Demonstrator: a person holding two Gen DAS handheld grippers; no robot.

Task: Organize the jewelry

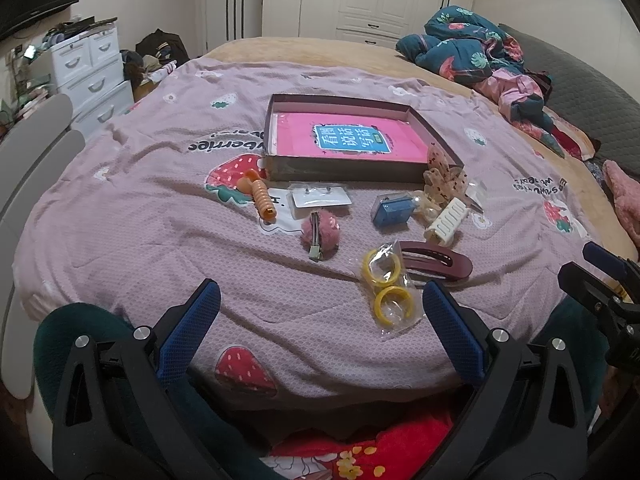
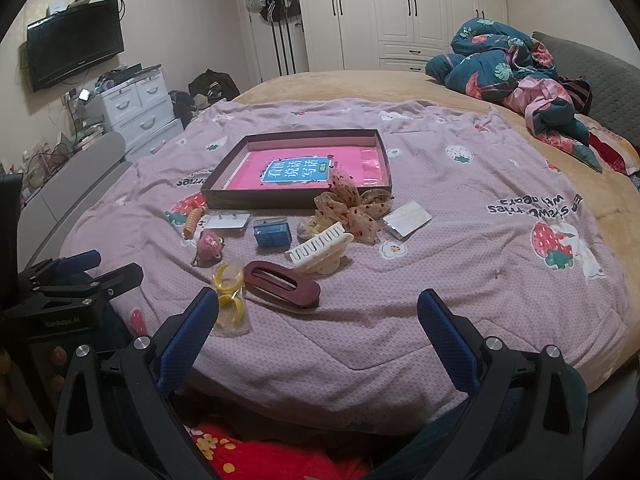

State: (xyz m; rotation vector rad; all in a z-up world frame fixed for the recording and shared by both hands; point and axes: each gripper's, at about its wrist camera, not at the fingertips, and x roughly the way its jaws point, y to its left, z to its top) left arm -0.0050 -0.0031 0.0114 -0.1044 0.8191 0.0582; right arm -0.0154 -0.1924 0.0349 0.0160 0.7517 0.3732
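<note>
Left gripper (image 1: 320, 320) spread, empty, low over bed (image 1: 120, 240). Right gripper (image 2: 318, 320) spread, empty. Nearest: bagged yellow rings (image 1: 386, 284), maroon clip (image 1: 436, 266) just beside. Likely first pick; pinch bag edge, not rings, lift slowly. Further: cream claw clip (image 2: 318, 250), blue box (image 2: 272, 232). Farthest: open tray (image 2: 224, 196), pink booklet (image 2: 296, 170) inside, Chinese title. Quilt print: "strawberries with bears".

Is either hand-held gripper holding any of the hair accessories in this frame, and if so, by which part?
Nothing is held. The left hand-held gripper and the right hand-held gripper are both open, short of the items on the pink quilt.
</note>
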